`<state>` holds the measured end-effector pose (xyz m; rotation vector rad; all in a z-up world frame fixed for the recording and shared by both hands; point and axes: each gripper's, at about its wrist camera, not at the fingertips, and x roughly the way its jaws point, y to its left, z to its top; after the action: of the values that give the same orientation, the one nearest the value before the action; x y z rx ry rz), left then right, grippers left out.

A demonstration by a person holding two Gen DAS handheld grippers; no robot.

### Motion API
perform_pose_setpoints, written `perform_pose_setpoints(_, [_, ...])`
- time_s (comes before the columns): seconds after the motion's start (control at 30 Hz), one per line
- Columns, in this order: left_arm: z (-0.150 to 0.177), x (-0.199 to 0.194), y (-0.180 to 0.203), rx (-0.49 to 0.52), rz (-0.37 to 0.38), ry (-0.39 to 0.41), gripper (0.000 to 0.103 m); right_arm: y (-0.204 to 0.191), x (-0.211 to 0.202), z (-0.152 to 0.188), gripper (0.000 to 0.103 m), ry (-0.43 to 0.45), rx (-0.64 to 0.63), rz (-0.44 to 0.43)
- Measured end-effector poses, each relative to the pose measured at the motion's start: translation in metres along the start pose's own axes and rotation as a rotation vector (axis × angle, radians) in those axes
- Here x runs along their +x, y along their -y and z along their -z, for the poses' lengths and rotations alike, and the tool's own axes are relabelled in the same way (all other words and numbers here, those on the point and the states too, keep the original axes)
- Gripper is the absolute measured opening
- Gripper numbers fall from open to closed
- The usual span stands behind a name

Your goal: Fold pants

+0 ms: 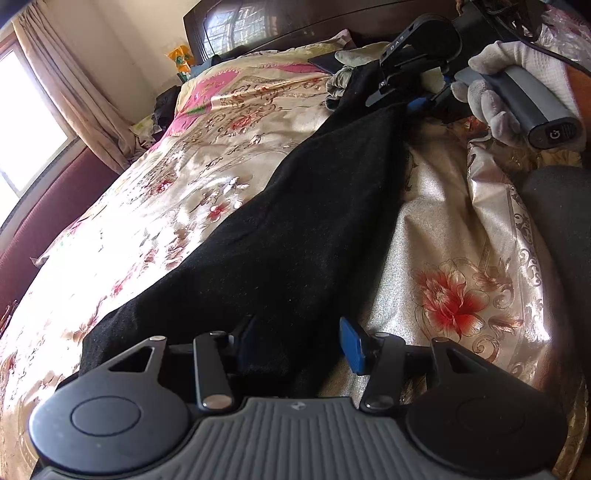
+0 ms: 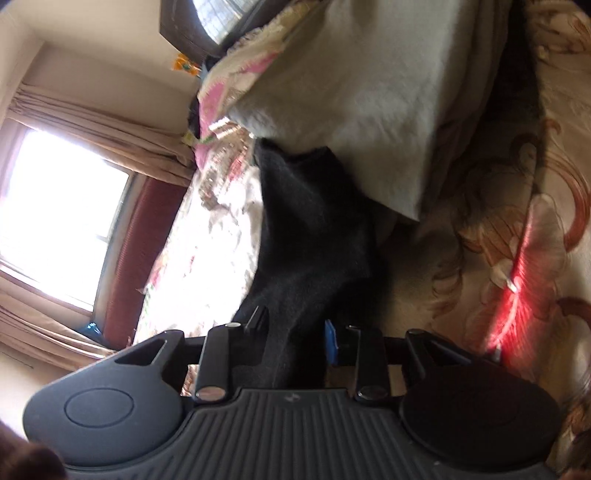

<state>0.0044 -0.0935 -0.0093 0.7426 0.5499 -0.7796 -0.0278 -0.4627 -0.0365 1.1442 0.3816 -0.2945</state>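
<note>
Black pants [image 1: 295,229] lie stretched along a floral bedspread [image 1: 177,177], running from my left gripper up to my right gripper. My left gripper [image 1: 299,347] has the near end of the pants between its blue-padded fingers [image 1: 352,347], with the jaws standing fairly wide apart. My right gripper [image 1: 402,92], held by a gloved hand [image 1: 491,107], pinches the far end of the pants. In the right wrist view the right gripper [image 2: 295,339] is shut on the black pants [image 2: 314,229], which run away from it across the bed.
A white pillow [image 2: 354,92] lies beside the pants near the headboard [image 1: 280,22]. Crumpled clothes [image 1: 340,77] sit by the pillows. A window with curtains [image 1: 48,92] and a maroon wall panel are on the left. A dark cushion [image 1: 561,221] sits at the right edge.
</note>
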Motion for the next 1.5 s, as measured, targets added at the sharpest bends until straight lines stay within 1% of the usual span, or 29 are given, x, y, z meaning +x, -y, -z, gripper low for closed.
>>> perform_pose_setpoints(0.03, [0.0, 0.001, 0.0, -0.004, 0.002, 0.001, 0.063, 0.002, 0.007, 0.0, 0.033, -0.017, -0.005, 0.015])
perform_pose_setpoints(0.1, [0.0, 0.002, -0.002, -0.016, 0.003, 0.004, 0.064, 0.008, 0.023, 0.002, 0.033, -0.053, 0.003, 0.04])
perform_pose_setpoints(0.13, [0.0, 0.002, -0.003, -0.025, 0.004, 0.009, 0.064, 0.011, 0.029, 0.002, 0.033, -0.057, 0.001, 0.048])
perform_pose_setpoints(0.2, [-0.002, 0.004, -0.006, -0.063, 0.015, 0.017, 0.064, 0.01, 0.034, -0.001, 0.032, -0.032, -0.004, 0.054])
perform_pose_setpoints(0.23, [-0.003, 0.006, -0.006, -0.078, 0.023, 0.018, 0.064, 0.01, 0.034, -0.003, 0.032, -0.031, 0.021, 0.05])
perform_pose_setpoints(0.27, [-0.002, 0.009, -0.006, -0.087, 0.028, 0.018, 0.065, 0.008, 0.03, -0.006, 0.018, -0.034, 0.057, 0.032])
perform_pose_setpoints(0.3, [-0.002, 0.012, -0.005, -0.101, 0.034, 0.019, 0.065, 0.001, 0.021, -0.008, 0.009, -0.034, 0.069, -0.018])
perform_pose_setpoints(0.33, [-0.002, 0.014, -0.005, -0.117, 0.045, 0.025, 0.065, -0.012, 0.011, -0.009, 0.01, -0.021, 0.041, -0.059])
perform_pose_setpoints(0.37, [-0.002, 0.014, -0.005, -0.131, 0.053, 0.033, 0.065, -0.032, 0.001, -0.01, 0.009, -0.002, -0.03, -0.079])
perform_pose_setpoints(0.47, [0.003, 0.009, -0.006, -0.169, 0.063, 0.069, 0.065, -0.09, -0.019, -0.005, 0.009, 0.037, -0.215, -0.109])
perform_pose_setpoints(0.5, [0.005, 0.004, -0.007, -0.181, 0.055, 0.083, 0.065, -0.112, -0.022, 0.002, 0.009, 0.054, -0.317, -0.1])
perform_pose_setpoints(0.53, [0.008, 0.0, -0.009, -0.194, 0.049, 0.092, 0.065, -0.134, -0.023, 0.013, 0.009, 0.072, -0.416, -0.085])
perform_pose_setpoints(0.57, [0.012, -0.005, -0.012, -0.211, 0.042, 0.099, 0.065, -0.154, -0.021, 0.025, 0.009, 0.067, -0.494, -0.088])
perform_pose_setpoints(0.6, [0.018, -0.012, -0.017, -0.23, 0.03, 0.107, 0.065, -0.171, -0.019, 0.037, 0.009, 0.047, -0.546, -0.108])
perform_pose_setpoints(0.7, [0.041, -0.032, -0.034, -0.286, -0.021, 0.104, 0.065, -0.228, -0.012, 0.092, 0.009, -0.019, -0.726, -0.196])
perform_pose_setpoints(0.77, [0.058, -0.044, -0.047, -0.333, -0.053, 0.09, 0.065, -0.261, -0.007, 0.136, 0.009, -0.082, -0.845, -0.271])
perform_pose_setpoints(0.8, [0.068, -0.051, -0.056, -0.369, -0.076, 0.078, 0.065, -0.277, -0.002, 0.163, 0.009, -0.113, -0.937, -0.291])
perform_pose_setpoints(0.87, [0.085, -0.062, -0.069, -0.43, -0.099, 0.058, 0.065, -0.3, 0.011, 0.223, 0.009, -0.172, -1.137, -0.305])
perform_pose_setpoints(0.9, [0.093, -0.067, -0.073, -0.456, -0.11, 0.051, 0.065, -0.307, 0.021, 0.26, 0.009, -0.221, -1.268, -0.305])
perform_pose_setpoints(0.97, [0.111, -0.079, -0.08, -0.512, -0.139, 0.045, 0.065, -0.307, 0.034, 0.324, 0.01, -0.302, -1.456, -0.314])
perform_pose_setpoints(1.0, [0.118, -0.083, -0.083, -0.544, -0.147, 0.04, 0.065, -0.303, 0.035, 0.354, 0.009, -0.347, -1.553, -0.331])
perform_pose_setpoints(1.03, [0.125, -0.086, -0.086, -0.58, -0.15, 0.036, 0.066, -0.298, 0.033, 0.383, 0.009, -0.367, -1.659, -0.34])
perform_pose_setpoints(1.1, [0.131, -0.089, -0.09, -0.616, -0.149, 0.041, 0.066, -0.287, 0.031, 0.42, 0.009, -0.399, -1.814, -0.353])
perform_pose_setpoints(1.17, [0.132, -0.088, -0.093, -0.633, -0.129, 0.055, 0.066, -0.277, 0.027, 0.437, 0.01, -0.429, -1.895, -0.359])
perform_pose_setpoints(1.23, [0.133, -0.084, -0.092, -0.63, -0.095, 0.059, 0.066, -0.269, 0.025, 0.443, 0.01, -0.455, -1.927, -0.342])
perform_pose_setpoints(1.3, [0.132, -0.081, -0.088, -0.609, -0.081, 0.051, 0.066, -0.266, 0.028, 0.441, 0.01, -0.452, -1.928, -0.323])
perform_pose_setpoints(1.4, [0.13, -0.08, -0.081, -0.57, -0.071, 0.062, 0.066, -0.274, 0.035, 0.44, 0.012, -0.452, -1.924, -0.313])
perform_pose_setpoints(1.47, [0.129, -0.079, -0.078, -0.554, -0.057, 0.067, 0.067, -0.276, 0.038, 0.446, 0.022, -0.453, -1.94, -0.314])
perform_pose_setpoints(1.5, [0.128, -0.078, -0.076, -0.546, -0.048, 0.068, 0.067, -0.278, 0.041, 0.449, 0.022, -0.455, -1.941, -0.314])
